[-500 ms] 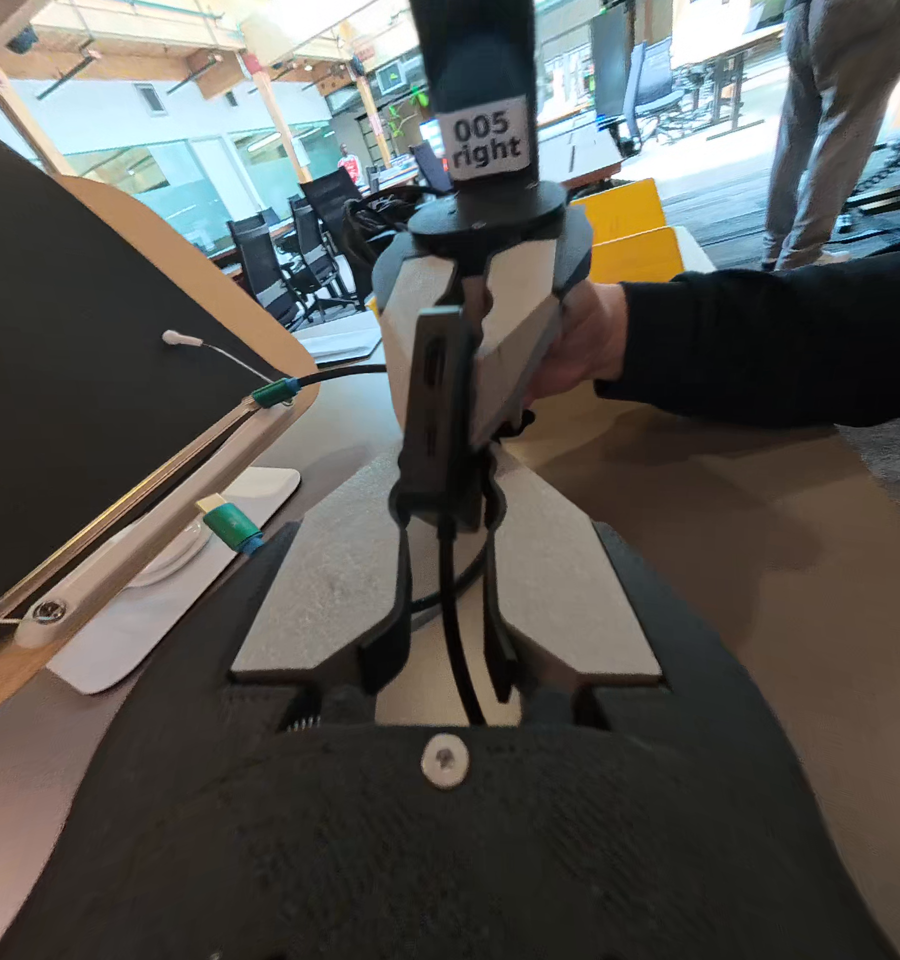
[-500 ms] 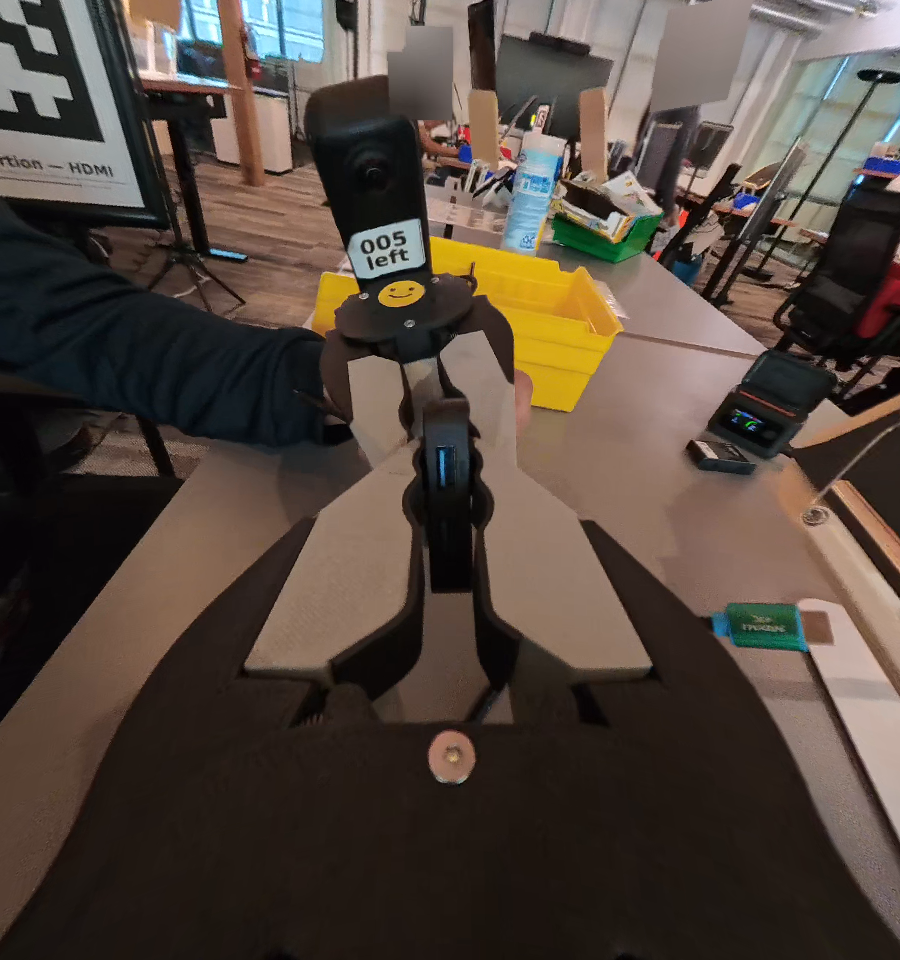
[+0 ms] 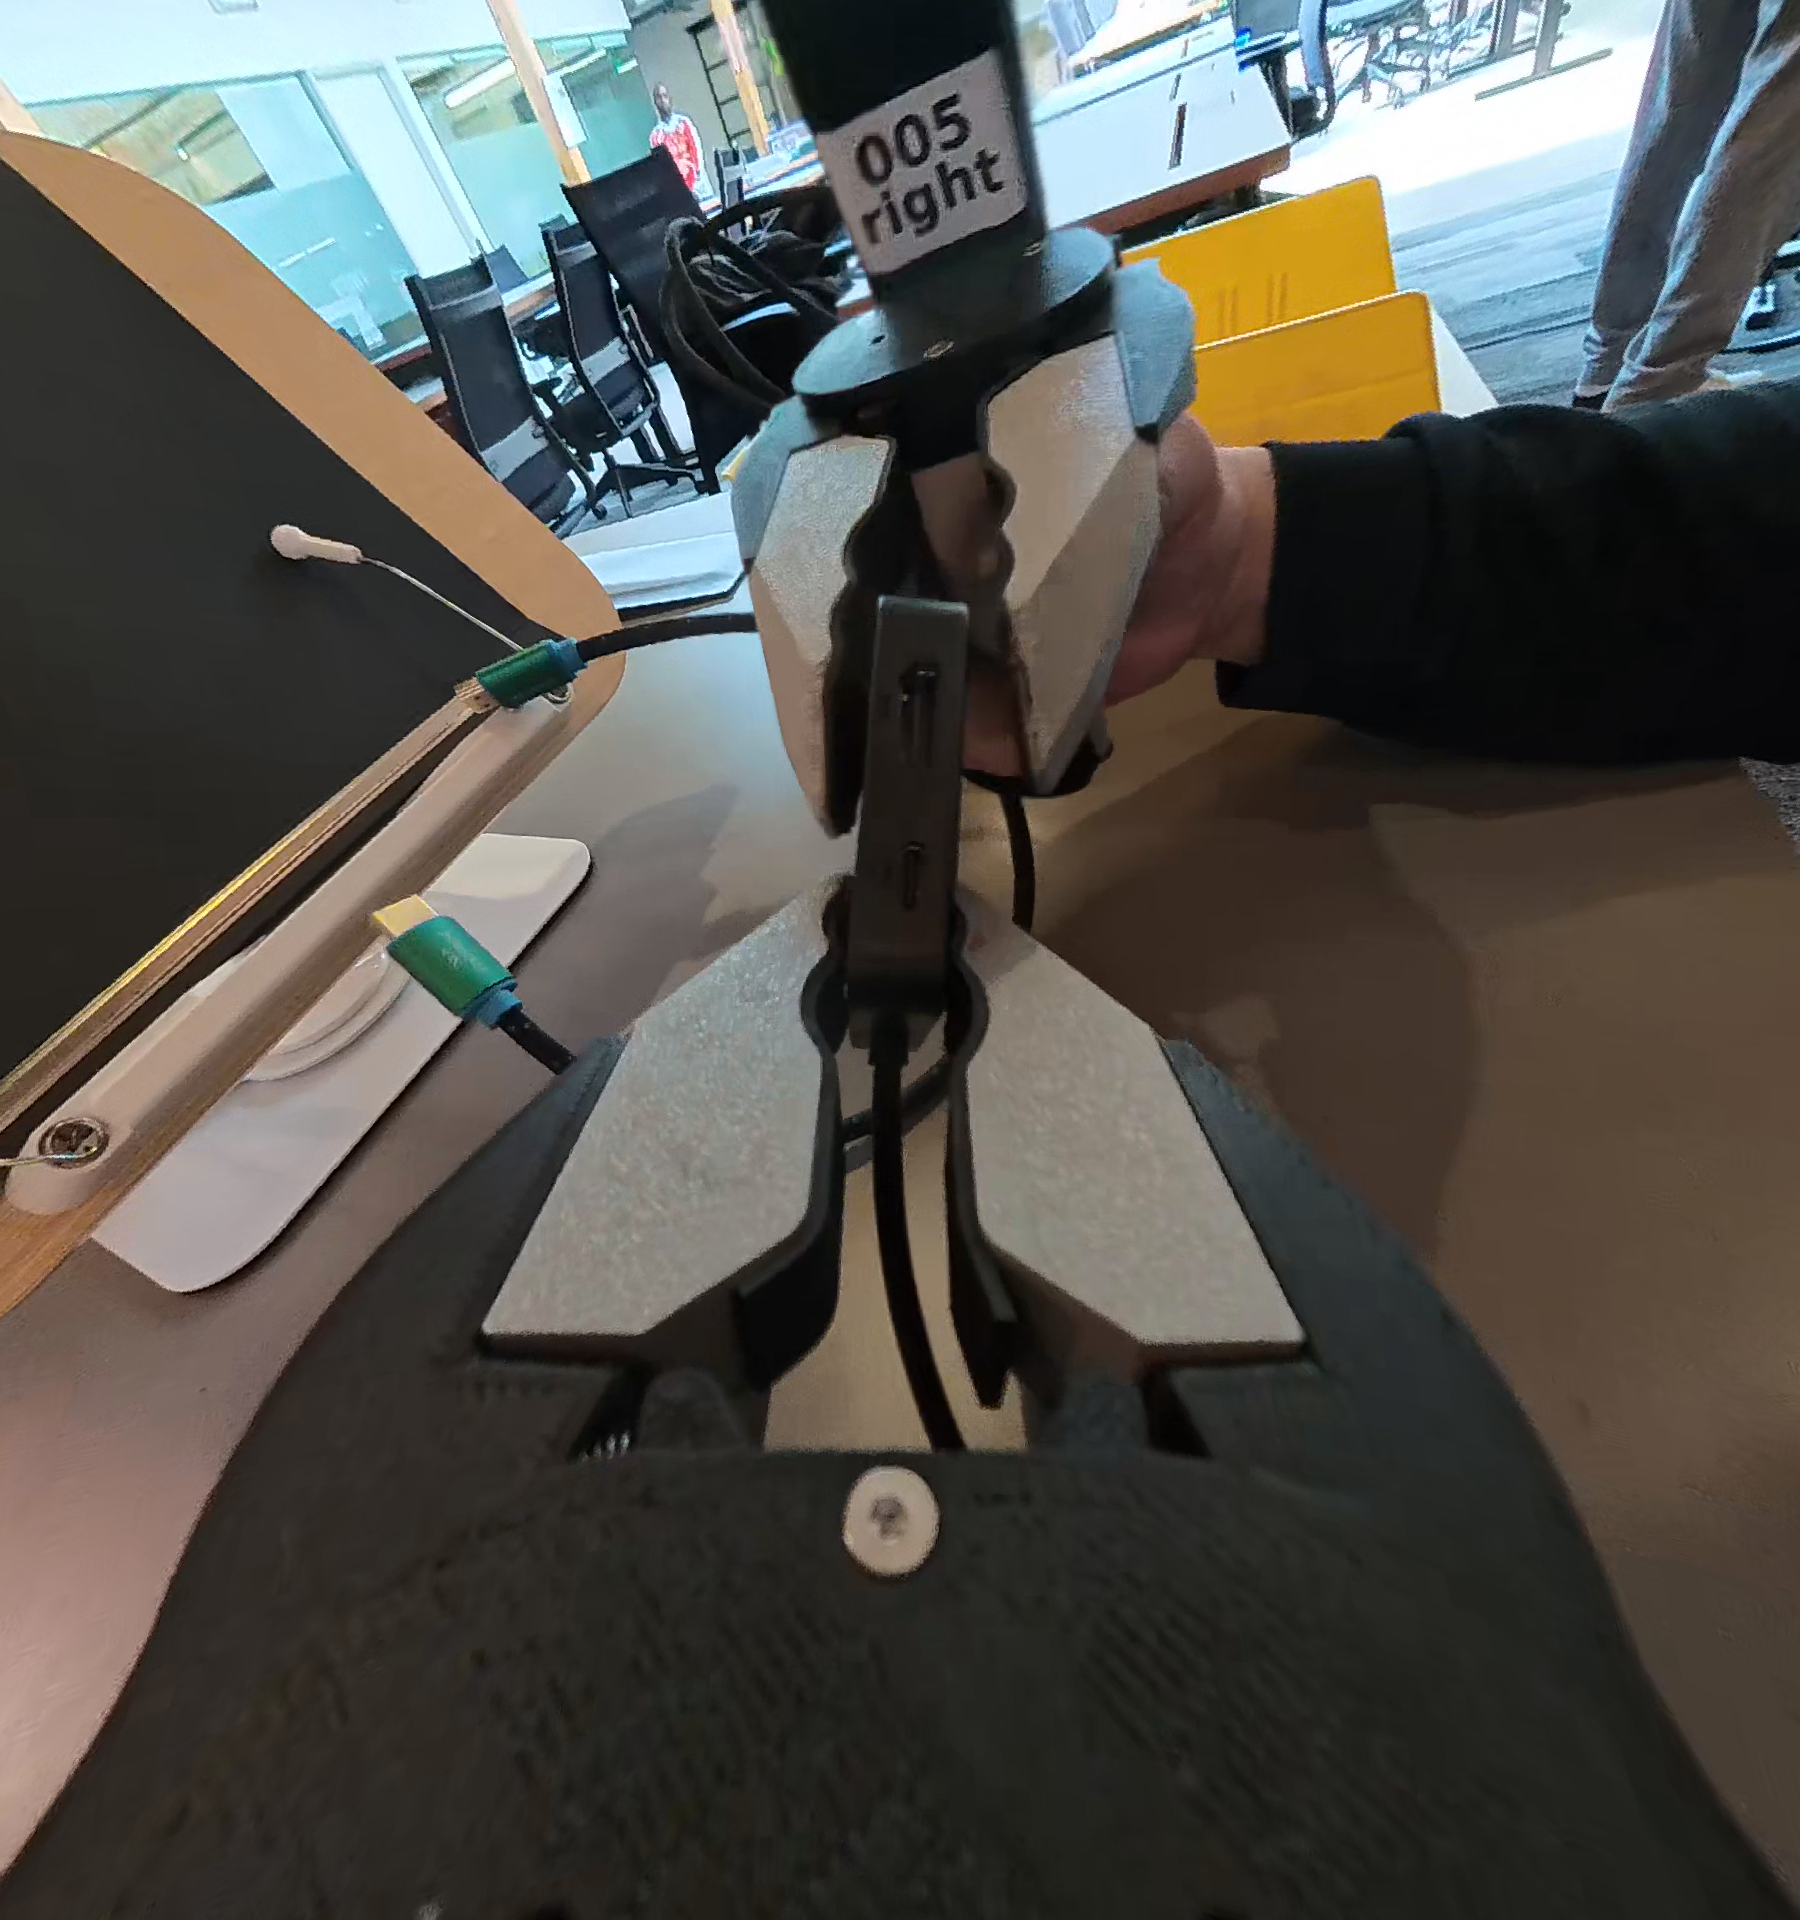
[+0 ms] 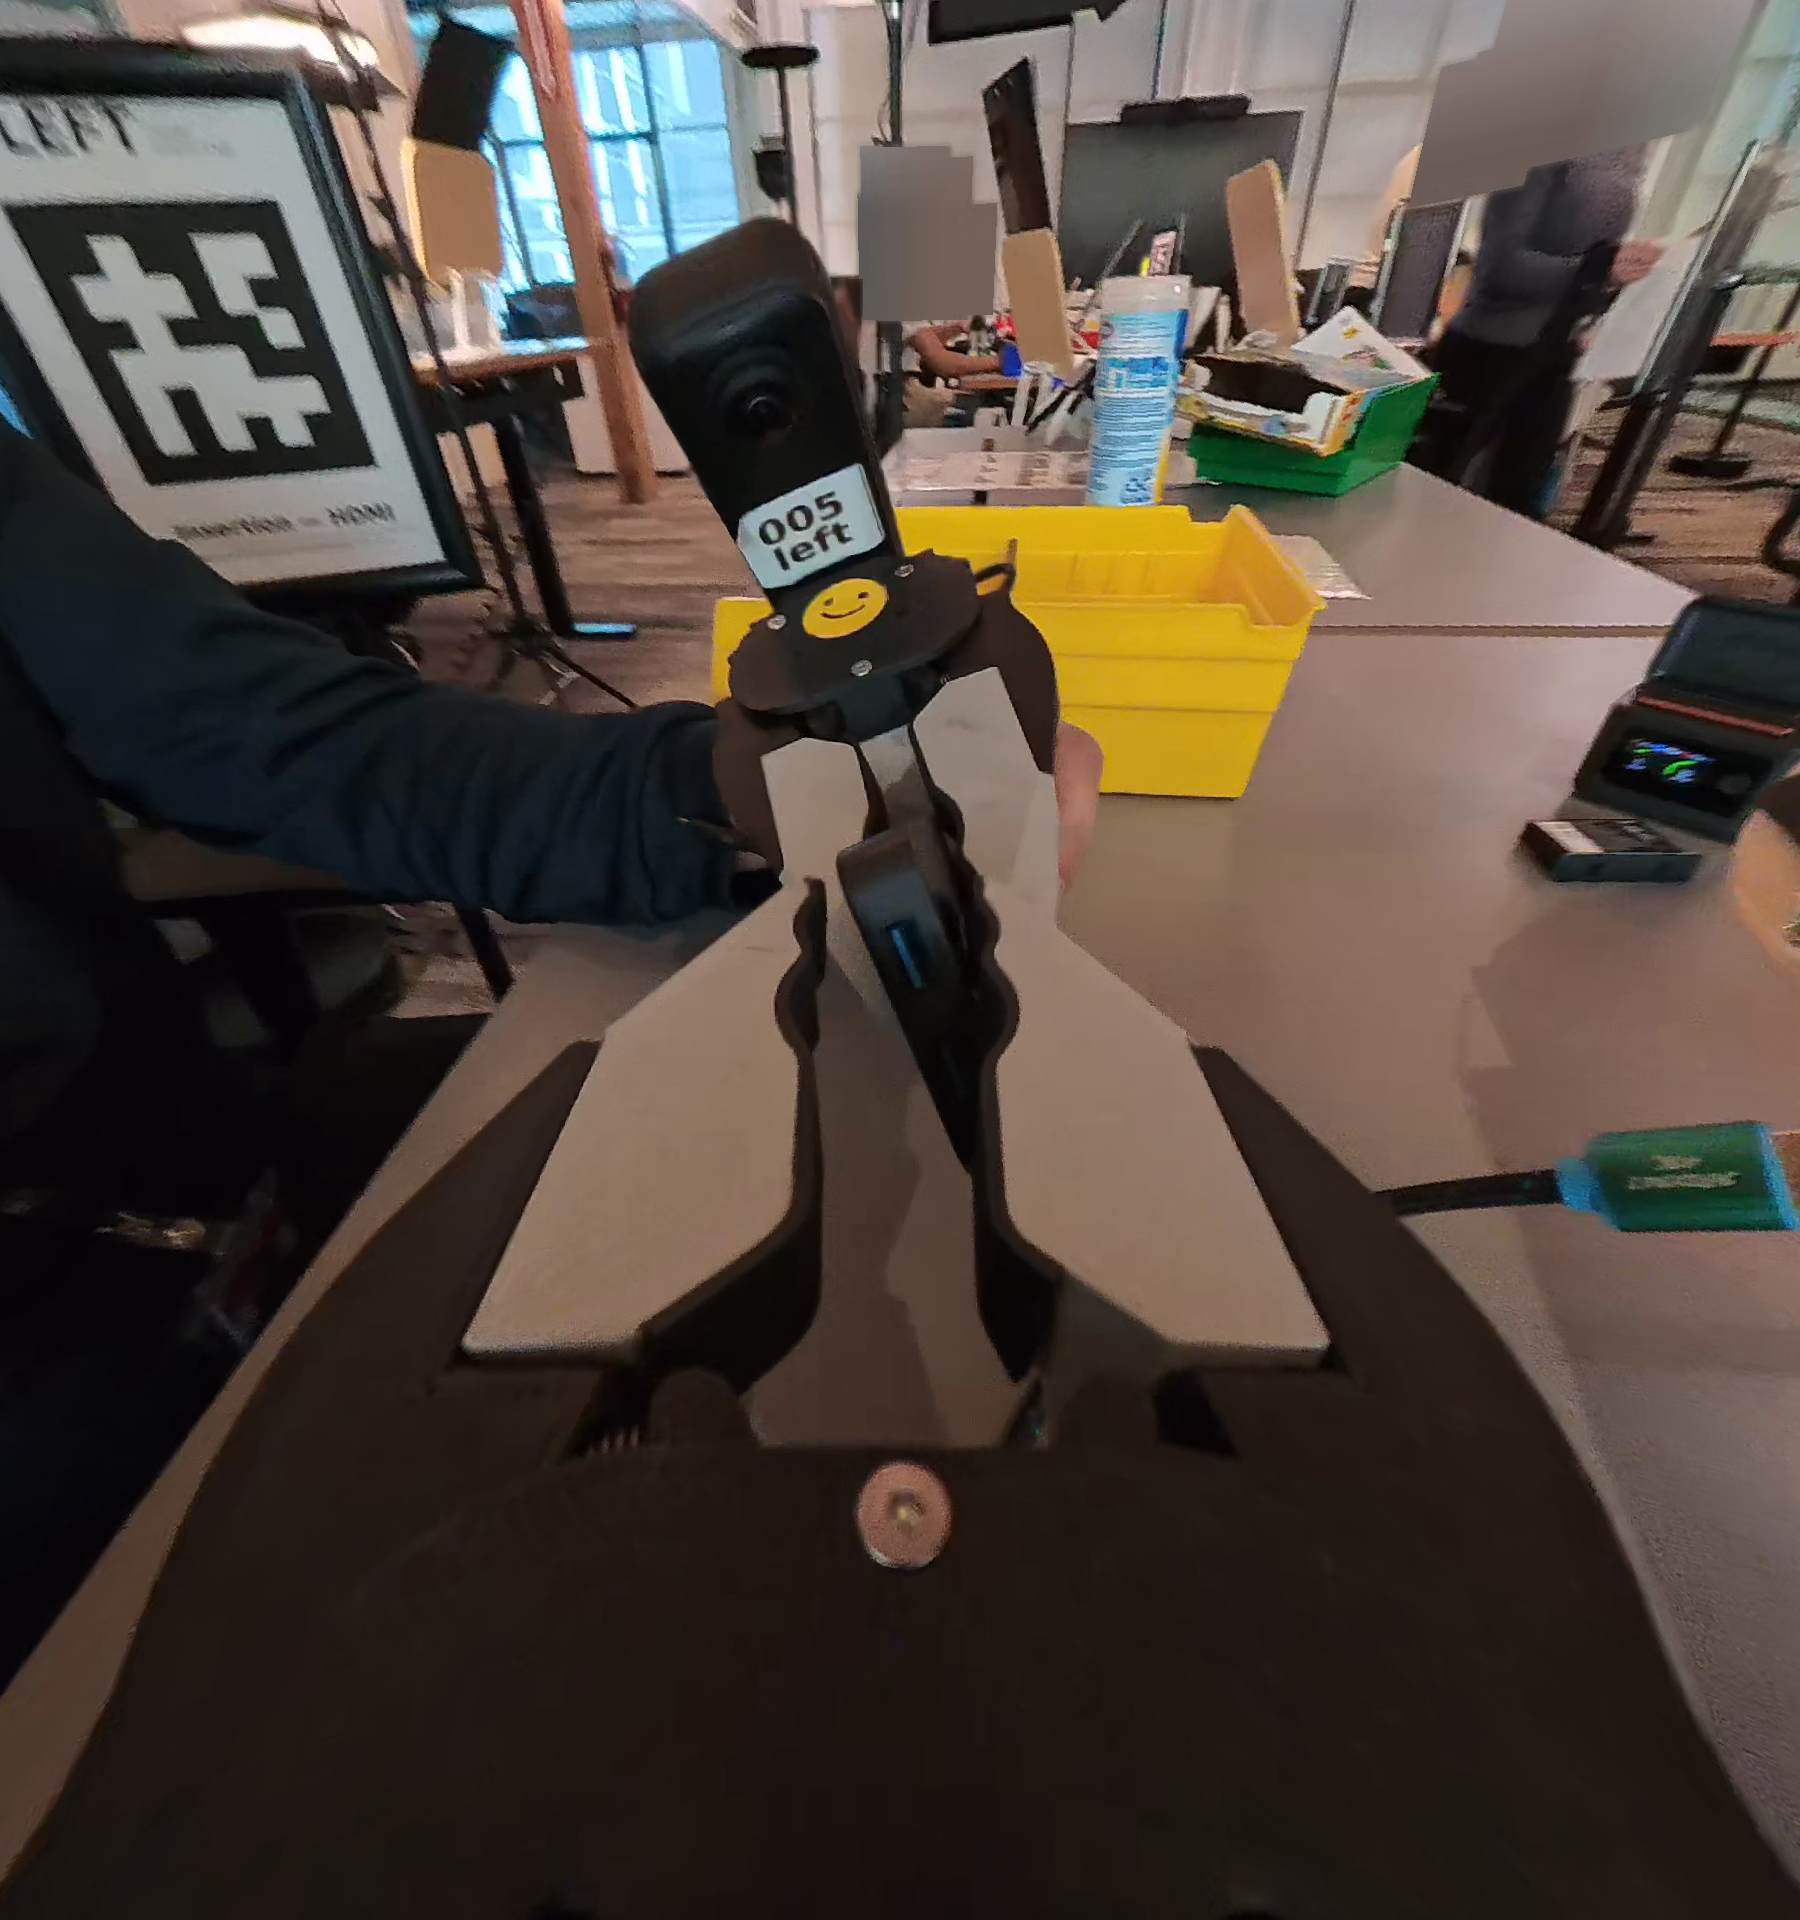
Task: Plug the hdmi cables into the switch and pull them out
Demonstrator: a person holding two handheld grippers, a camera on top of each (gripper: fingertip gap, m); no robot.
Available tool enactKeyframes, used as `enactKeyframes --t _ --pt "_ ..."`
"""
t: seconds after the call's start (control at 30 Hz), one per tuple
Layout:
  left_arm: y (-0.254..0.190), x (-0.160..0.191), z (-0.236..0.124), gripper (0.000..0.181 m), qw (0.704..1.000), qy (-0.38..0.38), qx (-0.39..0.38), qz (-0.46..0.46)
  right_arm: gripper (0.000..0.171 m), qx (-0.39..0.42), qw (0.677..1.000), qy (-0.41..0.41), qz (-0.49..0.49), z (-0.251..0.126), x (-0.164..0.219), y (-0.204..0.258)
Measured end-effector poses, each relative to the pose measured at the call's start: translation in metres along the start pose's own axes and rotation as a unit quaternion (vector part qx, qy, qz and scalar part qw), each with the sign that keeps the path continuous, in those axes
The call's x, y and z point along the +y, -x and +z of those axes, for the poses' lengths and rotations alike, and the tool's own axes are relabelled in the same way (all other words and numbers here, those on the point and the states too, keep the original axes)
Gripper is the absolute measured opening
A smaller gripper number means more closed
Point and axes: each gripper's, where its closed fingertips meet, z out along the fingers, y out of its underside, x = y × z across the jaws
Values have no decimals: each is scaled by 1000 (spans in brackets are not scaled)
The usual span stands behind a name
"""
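Big grey table [image 4: 1343, 935] under everything, with a tilted black board [image 3: 96, 623] in a wooden frame off to the left gripper's side. A yellow bin [image 4: 1166, 644] sits further back.

The left gripper [image 3: 898, 971] is clamped tight on the near end of the switch [image 3: 906, 790], a slim dark box held up in the air on edge, its black lead running back between the fingers. The right gripper [image 4: 901, 914] faces it and has let go a bit: fingers spread, the switch only leaning against one of them.

One green HDMI plug [image 3: 449, 966] lies loose on the table beside a white plate. A second green plug [image 3: 522, 675] sits at the board's edge.
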Motion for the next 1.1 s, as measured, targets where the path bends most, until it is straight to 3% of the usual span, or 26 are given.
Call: enactKeyframes --t 0.27,0.57,0.8,0.93,1.1 --pt "8 6 4 11 999 19 -42 29 19 34 999 -3 -15 1 -3 -11" --pt "31 22 1 11 989 68 -115 63 23 71 997 -18 7 -9 -5 -27" --pt "38 19 -4 11 986 64 -136 66 28 88 996 -28 -2 -14 -9 -31" --pt "74 49 -17 11 967 131 -216 15 30 168 985 -19 18 -22 -5 -57" --pt "94 69 -30 11 946 177 -271 2 40 304 945 7 119 -41 16 -105"
